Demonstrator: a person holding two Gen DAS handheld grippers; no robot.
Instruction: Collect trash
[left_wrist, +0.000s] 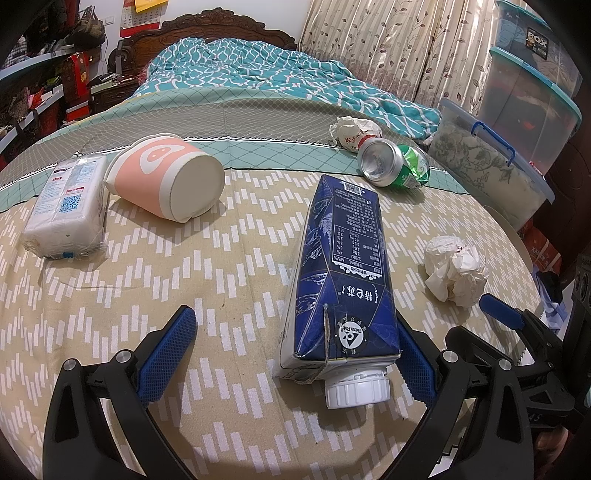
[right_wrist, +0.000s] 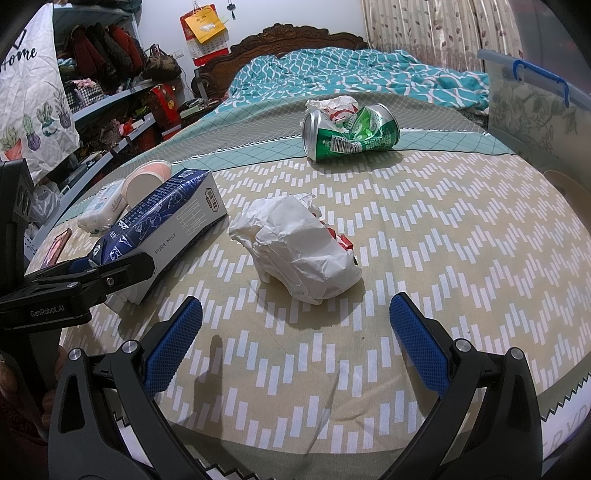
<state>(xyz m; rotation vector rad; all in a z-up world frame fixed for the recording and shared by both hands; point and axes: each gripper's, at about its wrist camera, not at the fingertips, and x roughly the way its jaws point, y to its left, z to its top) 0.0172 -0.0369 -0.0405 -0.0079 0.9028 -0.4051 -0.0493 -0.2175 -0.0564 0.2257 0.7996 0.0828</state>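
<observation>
A blue milk carton (left_wrist: 343, 273) lies on the patterned tablecloth (left_wrist: 221, 280), white cap toward me. My left gripper (left_wrist: 291, 354) is open, the carton's cap end between its fingers and against the right pad. The carton (right_wrist: 173, 225) also shows at left in the right wrist view. A crumpled white paper wad (right_wrist: 303, 247) lies just ahead of my open, empty right gripper (right_wrist: 295, 343). A crushed green can (right_wrist: 351, 133) and another paper wad (right_wrist: 332, 103) lie at the far edge. A pink paper cup (left_wrist: 166, 177) lies on its side.
A tissue pack (left_wrist: 66, 206) lies at the table's left. A clear storage bin (left_wrist: 487, 170) with blue handle stands right, larger bins stacked behind. A bed (left_wrist: 258, 74) with teal bedding is beyond. Cluttered shelves (right_wrist: 110, 92) stand left.
</observation>
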